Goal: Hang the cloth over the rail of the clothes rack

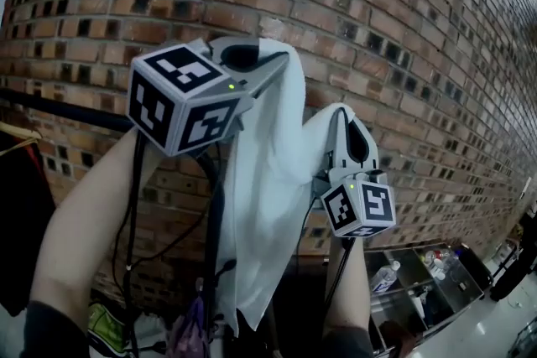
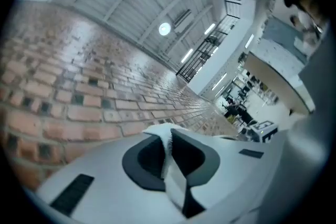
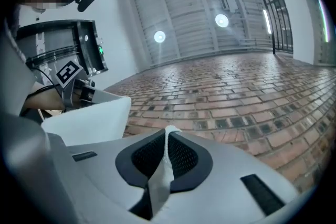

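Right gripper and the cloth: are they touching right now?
Touching. The right gripper view shows the right gripper with its jaws closed on a fold of the cloth, which is pinched between them.

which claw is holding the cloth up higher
The left claw: it pinches the white cloth at its highest point, while the right claw grips a fold lower down and further right in the head view.
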Demonstrator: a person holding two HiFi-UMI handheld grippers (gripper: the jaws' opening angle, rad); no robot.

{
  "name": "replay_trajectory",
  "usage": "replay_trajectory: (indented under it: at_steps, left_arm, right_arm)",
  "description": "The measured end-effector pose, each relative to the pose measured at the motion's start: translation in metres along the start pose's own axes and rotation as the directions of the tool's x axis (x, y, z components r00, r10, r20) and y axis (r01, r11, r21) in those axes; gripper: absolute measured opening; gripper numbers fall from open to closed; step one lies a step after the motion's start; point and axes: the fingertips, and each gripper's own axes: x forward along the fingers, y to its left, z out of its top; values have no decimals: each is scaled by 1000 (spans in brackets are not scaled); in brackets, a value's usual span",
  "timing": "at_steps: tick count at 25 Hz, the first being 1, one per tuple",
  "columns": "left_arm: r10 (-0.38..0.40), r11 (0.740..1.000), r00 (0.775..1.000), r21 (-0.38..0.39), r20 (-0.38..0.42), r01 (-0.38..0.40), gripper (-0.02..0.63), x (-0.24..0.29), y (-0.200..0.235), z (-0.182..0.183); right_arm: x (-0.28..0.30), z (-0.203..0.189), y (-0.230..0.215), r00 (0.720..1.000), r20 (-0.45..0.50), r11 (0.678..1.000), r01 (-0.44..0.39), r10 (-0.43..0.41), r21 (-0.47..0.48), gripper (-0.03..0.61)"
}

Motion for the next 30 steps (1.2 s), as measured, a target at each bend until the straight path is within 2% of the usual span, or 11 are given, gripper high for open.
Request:
replay_trajectory:
  at_steps: [1,3,6,9,12,15,20,23,26,30]
  left_arm:
    - [31,997,999,76,28,-33,44,-10,9,7]
    - [86,981,994,170,71,-97,44,-32,27,17]
    - [140,954,987,255,82,-157,44,-60,53,22]
    - [145,930,988,333,59,-156,44,-82,70,19]
    - [132,925,990,353,44,-139,44,-106,86,16]
    - [149,915,988,372,48,-155,44,-136,108,17]
    - [144,926,987,342,65,-158,44,-187,154,23]
    - [137,923,989,353,61,-150,44,-214,177,27]
    - [148,931,987,327,62,-160,44,-238,196,26]
    - [160,925,983,335,87,-181,44,-273,205,26]
  right_arm:
    - [3,5,8,1000,10,1000,-9,9,-28,18]
    - [12,13,27,999,26,998,-30,32,-63,18]
    - [29,20,57,997,50,994,-62,66,-86,18]
    - [43,23,94,993,53,985,-99,107,-143,18]
    - [57,27,130,988,55,974,-132,145,-186,18]
    - [68,35,161,986,59,962,-137,155,-235,18]
    - [92,54,209,983,101,951,-120,154,-285,18]
    - [99,57,244,984,75,913,-119,160,-390,18]
    - [104,60,269,989,41,875,-106,142,-472,17]
    - [103,79,288,985,91,875,-84,144,-477,18]
